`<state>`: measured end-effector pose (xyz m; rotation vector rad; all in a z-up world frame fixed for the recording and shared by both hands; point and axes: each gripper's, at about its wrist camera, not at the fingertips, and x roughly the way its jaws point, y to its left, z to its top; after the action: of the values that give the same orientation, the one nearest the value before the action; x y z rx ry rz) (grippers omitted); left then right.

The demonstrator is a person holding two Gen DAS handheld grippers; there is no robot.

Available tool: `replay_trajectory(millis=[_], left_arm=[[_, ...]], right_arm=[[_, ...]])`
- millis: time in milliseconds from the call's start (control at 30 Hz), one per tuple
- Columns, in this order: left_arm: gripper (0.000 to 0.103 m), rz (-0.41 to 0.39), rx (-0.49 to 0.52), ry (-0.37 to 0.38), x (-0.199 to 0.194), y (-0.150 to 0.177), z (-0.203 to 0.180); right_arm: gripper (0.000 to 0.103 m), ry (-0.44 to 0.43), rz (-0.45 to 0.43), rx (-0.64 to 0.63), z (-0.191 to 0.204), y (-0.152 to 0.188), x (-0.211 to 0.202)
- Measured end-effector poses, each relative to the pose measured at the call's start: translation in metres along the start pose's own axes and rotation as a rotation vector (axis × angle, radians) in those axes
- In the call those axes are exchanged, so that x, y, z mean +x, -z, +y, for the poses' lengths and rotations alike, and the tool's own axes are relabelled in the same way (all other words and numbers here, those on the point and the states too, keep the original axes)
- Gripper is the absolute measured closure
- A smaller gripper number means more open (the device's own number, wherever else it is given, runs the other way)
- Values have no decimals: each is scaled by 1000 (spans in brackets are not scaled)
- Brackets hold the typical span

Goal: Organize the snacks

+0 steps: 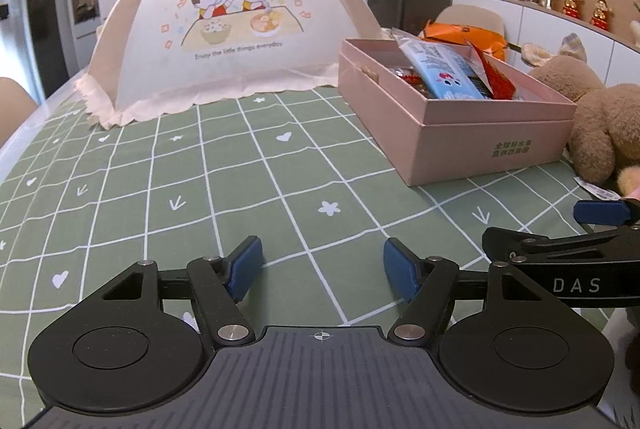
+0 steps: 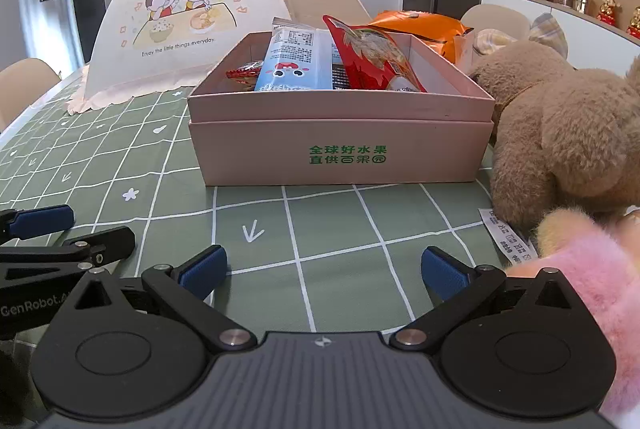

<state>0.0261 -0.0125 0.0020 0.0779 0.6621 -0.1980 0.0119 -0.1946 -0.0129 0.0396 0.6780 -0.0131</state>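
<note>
The big pink box (image 2: 340,153) is sitting straight ahead of the right gripper (image 2: 324,271), long side facing it, and ahead and to the right of the left gripper (image 1: 323,265). The right one is nearer. The blue snack pack (image 2: 294,67) and red snack pack (image 2: 376,59) are leaning inside the box. Both grippers are hanging open over the green cloth (image 2: 332,229), holding nothing.

Pink box (image 2: 340,153): matt cardboard, smooth, green print on front wall. Inside the box: blue packet (image 2: 294,69) and red packet (image 2: 372,57), glossy plastic film. Behind the box: orange bag (image 2: 420,25), shiny crinkled foil. Under the box: tablecloth (image 2: 320,229), matt woven cloth. Right of the box: brown plush toy (image 2: 568,133), rough fuzzy pile. Left of the box: food cover (image 2: 180,25), thin translucent mesh fabric.
</note>
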Motion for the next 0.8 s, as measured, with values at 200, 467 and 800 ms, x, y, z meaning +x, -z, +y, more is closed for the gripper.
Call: replay_trajectory(millis=[200,467,800], left_arm=[[30,0,-2,-3,-1,1,0],[30,0,-1,-4,-2,2,1],[30,0,-2,-3,-2,2,1]], right_arm=[[0,0,0,0,0,0,0],[0,0,0,0,0,0,0],[0,0,0,0,0,0,0]])
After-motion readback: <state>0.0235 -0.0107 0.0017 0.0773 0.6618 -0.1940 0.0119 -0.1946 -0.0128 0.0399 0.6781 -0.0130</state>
